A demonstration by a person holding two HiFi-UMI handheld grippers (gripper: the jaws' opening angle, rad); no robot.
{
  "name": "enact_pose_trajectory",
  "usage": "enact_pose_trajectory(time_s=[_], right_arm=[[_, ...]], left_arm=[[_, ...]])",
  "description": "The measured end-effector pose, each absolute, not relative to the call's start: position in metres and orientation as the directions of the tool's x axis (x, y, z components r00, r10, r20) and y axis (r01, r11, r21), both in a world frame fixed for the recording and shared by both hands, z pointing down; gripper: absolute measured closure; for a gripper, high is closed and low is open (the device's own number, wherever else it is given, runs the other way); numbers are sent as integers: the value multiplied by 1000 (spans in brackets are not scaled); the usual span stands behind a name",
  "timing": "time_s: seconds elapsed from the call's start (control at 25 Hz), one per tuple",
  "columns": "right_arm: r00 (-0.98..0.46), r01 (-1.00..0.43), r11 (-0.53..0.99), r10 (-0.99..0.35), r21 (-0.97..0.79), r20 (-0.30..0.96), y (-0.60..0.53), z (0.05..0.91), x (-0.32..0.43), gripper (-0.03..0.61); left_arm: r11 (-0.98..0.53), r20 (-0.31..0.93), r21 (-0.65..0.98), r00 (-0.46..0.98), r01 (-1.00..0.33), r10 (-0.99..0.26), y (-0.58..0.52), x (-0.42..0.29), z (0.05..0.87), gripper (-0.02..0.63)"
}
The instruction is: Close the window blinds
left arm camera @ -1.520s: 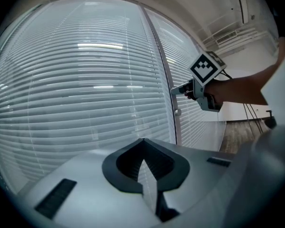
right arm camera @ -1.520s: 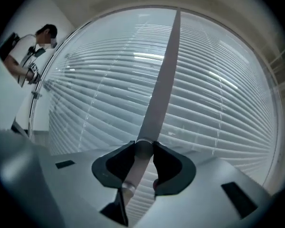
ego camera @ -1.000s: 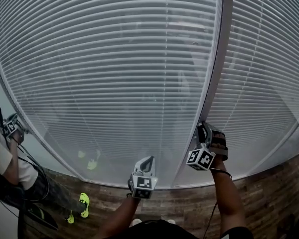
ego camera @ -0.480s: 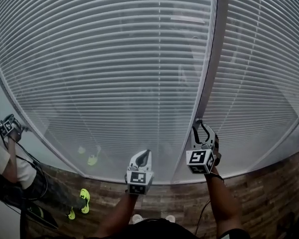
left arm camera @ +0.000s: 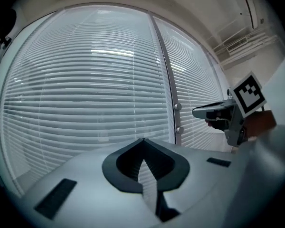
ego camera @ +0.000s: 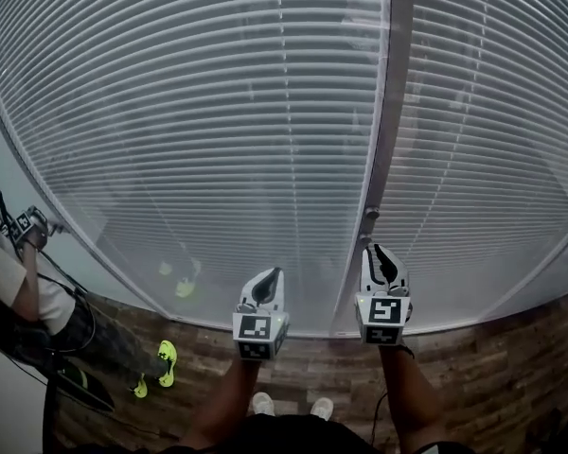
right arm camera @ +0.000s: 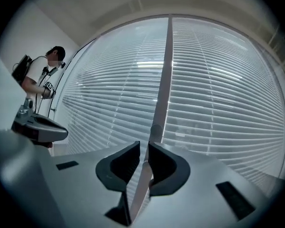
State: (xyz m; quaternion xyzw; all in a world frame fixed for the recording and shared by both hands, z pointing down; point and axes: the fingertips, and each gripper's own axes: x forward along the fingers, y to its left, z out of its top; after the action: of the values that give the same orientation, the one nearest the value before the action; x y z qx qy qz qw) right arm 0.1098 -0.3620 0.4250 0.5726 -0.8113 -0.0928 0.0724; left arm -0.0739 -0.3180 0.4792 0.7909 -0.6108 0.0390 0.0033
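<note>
The right gripper (right arm camera: 144, 144) has its two fingers a little apart, and they are closing with nothing between them yet. Just past the tips, straight ahead, sits a small round knob (right arm camera: 155, 129) on the grey post (right arm camera: 165, 65). The post stands straight up between the two window blinds (ego camera: 218, 112). The right gripper points up along the post from just below the knob. So the gap between the fingers lines up with the post, and the knob is the next thing they would meet. The knob probably turns the slats, and a small push up should bring it between the fingers. The left gripper (left arm camera: 142, 140) has its fingers together and holds nothing. It is off to the left of the post, farther from the knob, facing the left blind. The slats lie flat across on both sides of the post and look part open, since shapes show through them.
</note>
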Motion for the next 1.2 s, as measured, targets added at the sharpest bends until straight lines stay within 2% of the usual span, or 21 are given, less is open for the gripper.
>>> enact_pose_trajectory(time_s=[0.08,0.16,0.52,0.68,1.2], right_arm=[[-334,-921,324,-943,215,-10,-354,428,115,554],[-333,-924,324,-943,204,-9,-344,428,116,575],[-317,-927,317,-948,201,34,-292,446,103,575],[-338,-898,327,-941,293,14,-269,456,83,575],[-274,-942,274,-961,192,28,-144,476,48,575]], left_arm=[[-249,67,-48,245,-967,-967,-312,-68,479,614],[-245,75,-56,241,-968,-968,-306,-65,481,614],[-270,70,-68,266,-960,-961,-268,-66,481,614],[-279,57,-66,276,-958,-960,-241,-78,479,614],[-320,40,-41,318,-947,-947,-130,-112,486,614]])
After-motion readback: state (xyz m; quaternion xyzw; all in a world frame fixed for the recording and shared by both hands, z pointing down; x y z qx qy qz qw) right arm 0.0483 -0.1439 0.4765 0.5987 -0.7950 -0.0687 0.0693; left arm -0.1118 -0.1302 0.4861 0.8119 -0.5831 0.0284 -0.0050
